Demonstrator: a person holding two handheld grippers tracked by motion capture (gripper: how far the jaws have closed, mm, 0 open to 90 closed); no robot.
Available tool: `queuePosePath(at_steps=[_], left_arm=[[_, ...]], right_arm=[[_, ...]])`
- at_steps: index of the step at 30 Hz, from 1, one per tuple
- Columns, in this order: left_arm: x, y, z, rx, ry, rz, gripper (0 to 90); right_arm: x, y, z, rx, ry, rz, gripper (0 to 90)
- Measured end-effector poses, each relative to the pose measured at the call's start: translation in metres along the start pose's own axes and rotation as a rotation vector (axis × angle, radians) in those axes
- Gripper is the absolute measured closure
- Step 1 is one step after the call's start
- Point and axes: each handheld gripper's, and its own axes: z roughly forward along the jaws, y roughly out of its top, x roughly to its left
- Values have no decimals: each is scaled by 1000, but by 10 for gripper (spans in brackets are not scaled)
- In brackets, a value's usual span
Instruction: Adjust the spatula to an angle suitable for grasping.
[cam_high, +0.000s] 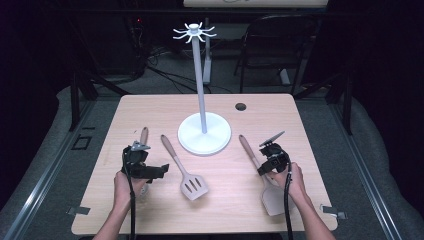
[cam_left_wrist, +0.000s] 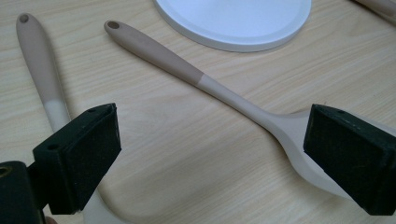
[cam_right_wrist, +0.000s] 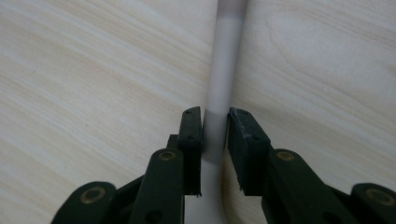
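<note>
The right gripper (cam_right_wrist: 215, 135) is clamped on the spatula (cam_high: 270, 192) handle near the bench's right edge, ready to lift it, while the left gripper (cam_left_wrist: 210, 154) waits wide apart.

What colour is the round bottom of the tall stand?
White. The stand's round base shows best in the high view, sitting on the wooden table.

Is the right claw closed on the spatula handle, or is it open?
Closed on it. In the right gripper view, both pads of the right claw press against the handle of the solid spatula, which lies flat on the table.
</note>
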Motion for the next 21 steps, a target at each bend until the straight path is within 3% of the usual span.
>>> queuePosePath(at_steps=[1,2,3,7,10,11,18,21], left_arm=[[0,0,0,-1,1,0,39],[0,0,0,-2,2,-3,39],[1,0,0,0,2,0,39],[1,0,0,1,0,-1,39],[0,0,1,-2,2,0,40],[0,0,1,0,0,2,40],[0,-1,1,11,-6,4,40],[-1,-1,2,11,-7,4,40]], right_arm=[[1,1,1,-2,-8,6,749],[3,1,4,-39,-6,30,749],[2,3,3,0,-18,4,751],[5,5,5,11,-41,8,752],[8,4,9,-15,-55,25,752],[8,6,8,18,-67,4,752],[7,6,10,19,-61,9,760],[5,5,10,6,-37,37,770]])
